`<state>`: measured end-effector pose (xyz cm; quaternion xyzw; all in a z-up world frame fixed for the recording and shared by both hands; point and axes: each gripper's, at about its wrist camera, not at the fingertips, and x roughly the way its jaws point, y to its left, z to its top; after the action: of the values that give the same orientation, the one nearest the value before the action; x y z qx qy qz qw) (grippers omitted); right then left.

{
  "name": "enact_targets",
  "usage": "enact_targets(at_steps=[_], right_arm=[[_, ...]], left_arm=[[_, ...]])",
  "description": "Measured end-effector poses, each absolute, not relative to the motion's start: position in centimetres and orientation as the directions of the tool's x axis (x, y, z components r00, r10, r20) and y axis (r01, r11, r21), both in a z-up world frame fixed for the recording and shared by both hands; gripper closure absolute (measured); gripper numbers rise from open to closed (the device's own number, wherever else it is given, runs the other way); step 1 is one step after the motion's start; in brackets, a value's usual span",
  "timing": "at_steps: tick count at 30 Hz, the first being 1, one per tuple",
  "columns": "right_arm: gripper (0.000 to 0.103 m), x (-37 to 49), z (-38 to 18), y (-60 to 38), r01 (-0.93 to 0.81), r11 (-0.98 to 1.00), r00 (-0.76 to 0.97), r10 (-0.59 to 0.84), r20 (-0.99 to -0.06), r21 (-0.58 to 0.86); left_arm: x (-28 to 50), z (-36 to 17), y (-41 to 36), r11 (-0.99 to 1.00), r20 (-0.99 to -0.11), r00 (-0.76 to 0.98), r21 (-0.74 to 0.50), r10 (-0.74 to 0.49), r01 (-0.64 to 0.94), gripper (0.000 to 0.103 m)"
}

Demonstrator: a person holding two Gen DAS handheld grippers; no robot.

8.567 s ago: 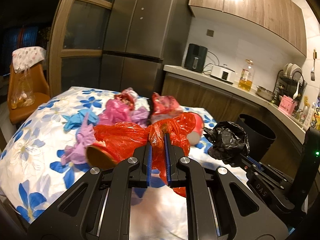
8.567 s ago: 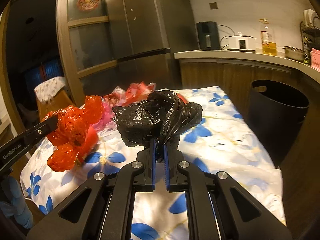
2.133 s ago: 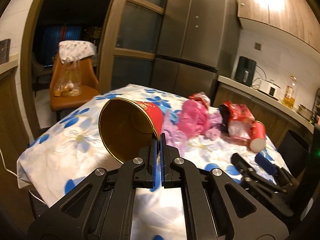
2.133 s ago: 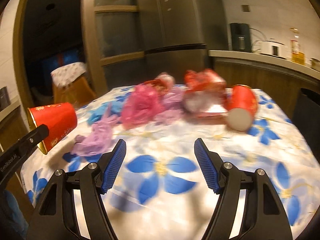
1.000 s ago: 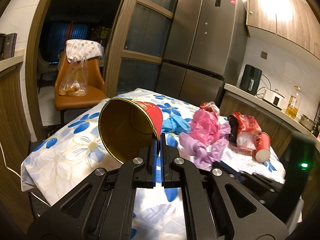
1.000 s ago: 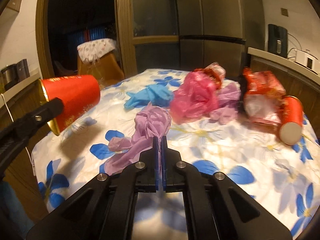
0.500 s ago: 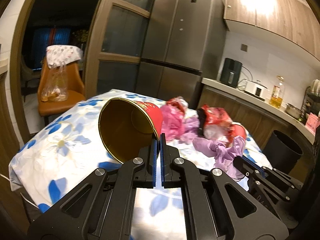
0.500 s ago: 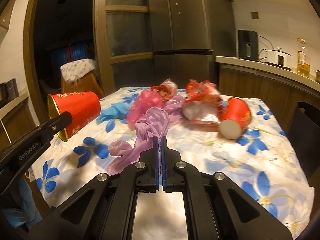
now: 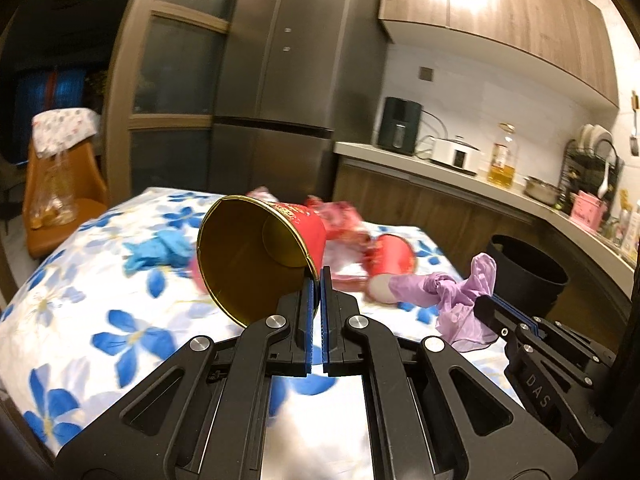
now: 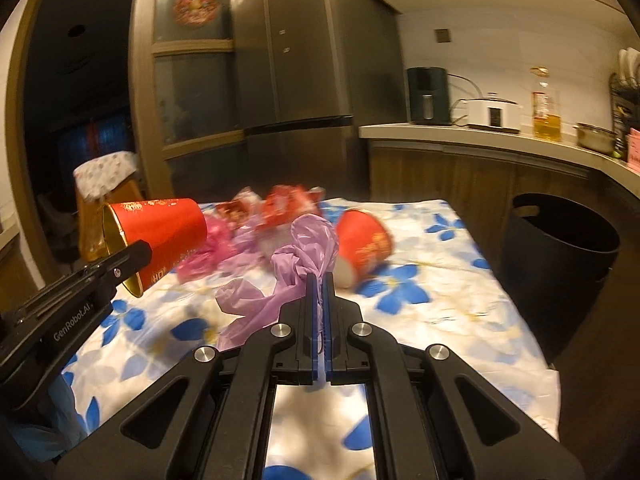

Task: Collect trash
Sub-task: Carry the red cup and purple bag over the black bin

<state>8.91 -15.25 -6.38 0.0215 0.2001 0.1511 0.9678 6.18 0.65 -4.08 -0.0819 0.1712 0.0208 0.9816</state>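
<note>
Left gripper: jaws pressed nearly together, pinching the rim of a red paper cup with a gold lining. The cup is off the table; its mouth faces back toward the camera and its long axis runs away toward 11 o'clock in the left wrist view.

Right gripper: jaws likewise closed, clamped on a crumpled purple plastic bag that balloons above the tips and trails toward 8 o'clock.

Black bin stands on the floor just off the far right corner of the table, at about 3 o'clock from the right gripper's tips. In the left wrist view the same bin sits at roughly 3 o'clock, beyond the right gripper and its bag.

Judgement: the right hand is the nearer to the bin, the left lies on the far side of it, so the bag looks set to be dropped first and the cup must cross behind or over it.

Remaining on the flowered cloth: a second red cup on its side, red and pink wrappers, a blue glove. Background blurred; finer detail cannot be told.
</note>
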Motion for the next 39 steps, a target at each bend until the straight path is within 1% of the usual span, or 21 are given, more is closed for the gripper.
enact_targets(at_steps=[9,15,21,28,33,39], right_arm=[[0.100,9.4,-5.4,-20.2,-0.177,0.978,0.912,0.204,-0.357,0.107],[0.100,10.1,-4.4,-24.1,-0.089,0.990,0.936,0.120,-0.331,0.106],[0.100,10.9,-2.6,-28.6,0.022,0.994,0.961,0.008,-0.278,0.107],[0.100,12.7,-0.6,-33.5,0.142,0.984,0.970,-0.117,-0.214,0.105],[0.100,14.1,-0.3,-36.5,0.202,0.972,0.963,-0.176,-0.202,0.120],[0.100,16.1,-1.2,-38.5,0.239,0.964,0.953,-0.209,-0.220,0.118]], left_arm=[[9.1,-3.3,-4.8,0.990,-0.334,0.937,-0.131,-0.100,0.059,0.101],[11.5,-2.6,-9.0,0.977,-0.333,0.921,-0.129,-0.202,0.168,0.101],[13.6,-1.4,-13.8,0.954,-0.301,0.905,-0.098,-0.300,0.283,0.101],[17.5,-0.4,-19.0,0.914,-0.283,0.869,-0.113,-0.406,0.390,0.101],[20.2,0.0,-23.1,0.886,-0.276,0.843,-0.096,-0.461,0.454,0.101],[22.8,-0.7,-27.0,0.855,-0.291,0.807,-0.091,-0.514,0.511,0.101]])
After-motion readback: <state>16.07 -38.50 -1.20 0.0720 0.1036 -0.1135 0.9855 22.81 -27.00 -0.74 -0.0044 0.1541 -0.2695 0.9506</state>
